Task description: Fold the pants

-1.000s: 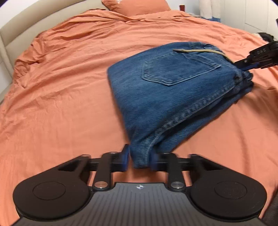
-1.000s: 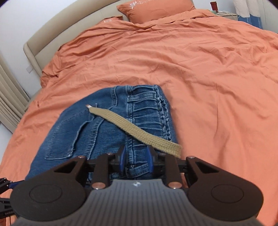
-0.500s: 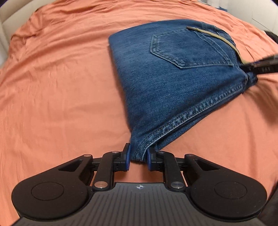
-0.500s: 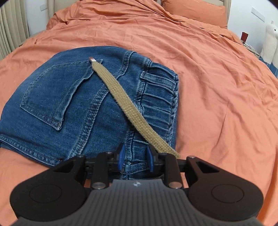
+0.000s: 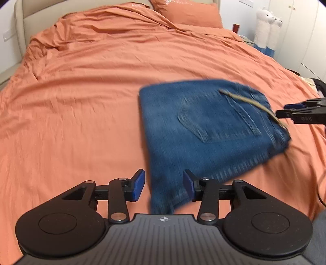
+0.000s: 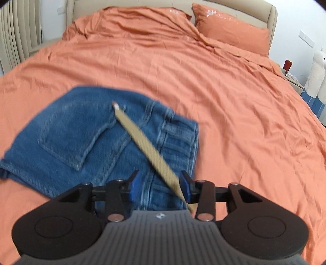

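The folded blue denim pants [image 5: 205,130] lie as a squarish bundle on the orange bed sheet [image 5: 85,97], toward the near side of the bed, with a back pocket [image 6: 81,138] facing up. Motion blur smears the denim in both views, so its stitching and lower edges are hard to make out. A tan woven belt strap [image 6: 142,142] runs diagonally across the top of the bundle from a small pale metal tip near the pocket down to the near edge, where its end is hidden behind the tool body.

The left tool [image 5: 164,186] has its blue-padded fingers [image 5: 139,183] spread apart, one on each side of the bundle's near corner; the pads do not press the cloth, and the corner itself is cut off by the tool's grey housing. The right tool [image 6: 161,188] is likewise spread, its fingers straddling the waistband edge and the strap; whether the right pad touches the strap cannot be told through the blur. In the left wrist view the right tool shows only as a dark tip at the frame's right edge, just beside the bundle.

Farther out, an orange pillow [image 6: 230,30] rests against a beige padded headboard [image 6: 234,8], and a white plush llama toy [image 5: 264,30] stands beside the bed, partly cropped.
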{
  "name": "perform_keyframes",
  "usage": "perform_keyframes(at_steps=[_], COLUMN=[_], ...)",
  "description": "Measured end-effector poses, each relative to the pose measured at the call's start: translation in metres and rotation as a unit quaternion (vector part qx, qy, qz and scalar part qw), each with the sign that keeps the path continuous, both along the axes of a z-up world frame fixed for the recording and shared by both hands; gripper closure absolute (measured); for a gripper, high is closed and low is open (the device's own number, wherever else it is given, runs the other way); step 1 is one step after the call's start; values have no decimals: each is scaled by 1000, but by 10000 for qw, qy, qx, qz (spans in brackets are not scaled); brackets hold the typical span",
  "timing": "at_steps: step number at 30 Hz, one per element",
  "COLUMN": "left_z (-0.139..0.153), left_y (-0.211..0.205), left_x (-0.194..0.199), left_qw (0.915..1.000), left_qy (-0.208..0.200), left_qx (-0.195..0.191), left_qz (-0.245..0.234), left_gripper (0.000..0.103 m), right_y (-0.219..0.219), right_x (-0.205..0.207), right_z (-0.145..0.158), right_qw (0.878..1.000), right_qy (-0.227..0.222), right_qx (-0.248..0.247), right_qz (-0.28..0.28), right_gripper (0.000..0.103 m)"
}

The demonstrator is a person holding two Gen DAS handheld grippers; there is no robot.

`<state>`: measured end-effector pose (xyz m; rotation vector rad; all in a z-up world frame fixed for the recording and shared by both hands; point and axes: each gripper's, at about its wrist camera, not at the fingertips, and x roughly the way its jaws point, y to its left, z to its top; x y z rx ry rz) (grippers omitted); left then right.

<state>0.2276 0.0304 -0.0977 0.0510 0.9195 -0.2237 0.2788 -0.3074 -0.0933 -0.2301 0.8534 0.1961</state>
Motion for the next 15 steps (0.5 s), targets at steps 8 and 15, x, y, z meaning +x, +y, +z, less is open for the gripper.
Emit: perform_keyframes(at_steps=[8,15], left_z=[-17,-42], left_y=[-7,-19], left_x=[67,101], left_qw=[9998,9985], left_qy=[-68,138], left_qx=[163,480], left_qz=[-23,-213], left_gripper=[47,47], right_y=[1,3], right_x=[57,95], right_z=[-7,-42], right_qw=[9992,9998], right_qy=[-150,108], right_qx=[230,63], right_qz=[-298,-142], right_gripper=[60,59])
